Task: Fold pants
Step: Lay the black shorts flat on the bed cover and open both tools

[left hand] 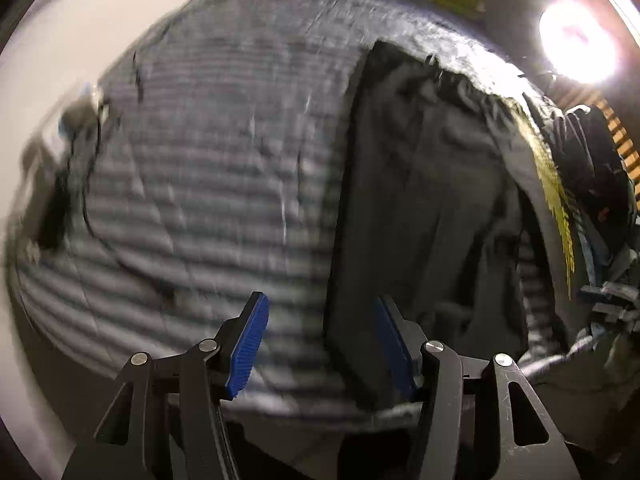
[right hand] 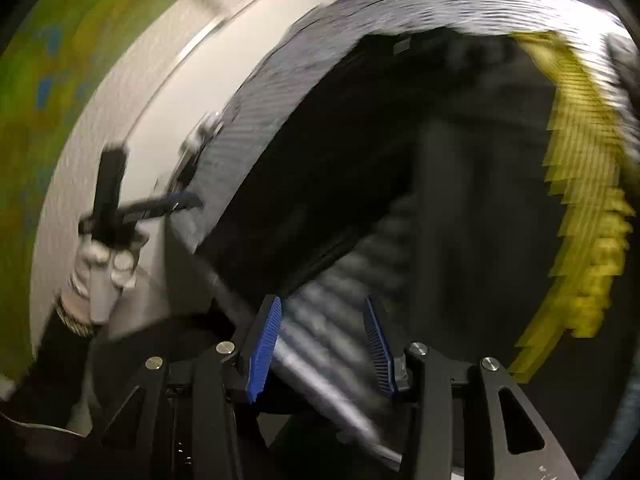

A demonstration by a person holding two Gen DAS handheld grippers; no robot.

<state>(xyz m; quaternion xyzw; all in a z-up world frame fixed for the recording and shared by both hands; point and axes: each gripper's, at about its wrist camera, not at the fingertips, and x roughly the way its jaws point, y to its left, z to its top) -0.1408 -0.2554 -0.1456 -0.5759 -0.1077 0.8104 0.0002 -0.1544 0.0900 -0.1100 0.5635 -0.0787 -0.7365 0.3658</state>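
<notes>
Dark pants (left hand: 424,200) spread flat on a grey-and-white striped quilt (left hand: 208,184), folded into a long band with one straight edge running down the quilt's middle. Same pants (right hand: 360,168) in the right wrist view, much blurred, a large black shape over the same quilt (right hand: 256,120). Beyond the pants, at the quilt's far side, a yellow-green fringed cloth (left hand: 556,196), seen too in the right view as a jagged yellow strip (right hand: 580,216). Past that fringe, a heap of dark clothes (left hand: 596,184), details unclear. Above the heap, a bright lamp glare (left hand: 576,40). Left gripper (left hand: 320,344) poised over the pants' near end, blue pads (left hand: 248,344) standing roughly half apart, straight edge of the pants showing between them, no pad pressing on cloth, nothing gripped. Right gripper (right hand: 320,348) likewise parted, somewhat narrower, blue pads (right hand: 262,352) clear of the fabric, striped quilt visible in the gap, nothing gripped. Off the quilt's edge in the right view, a gloved hand (right hand: 104,264) around a black handle, the other tool's black frame above it, all smeared by motion. Around the quilt, pale floor (left hand: 60,40).
</notes>
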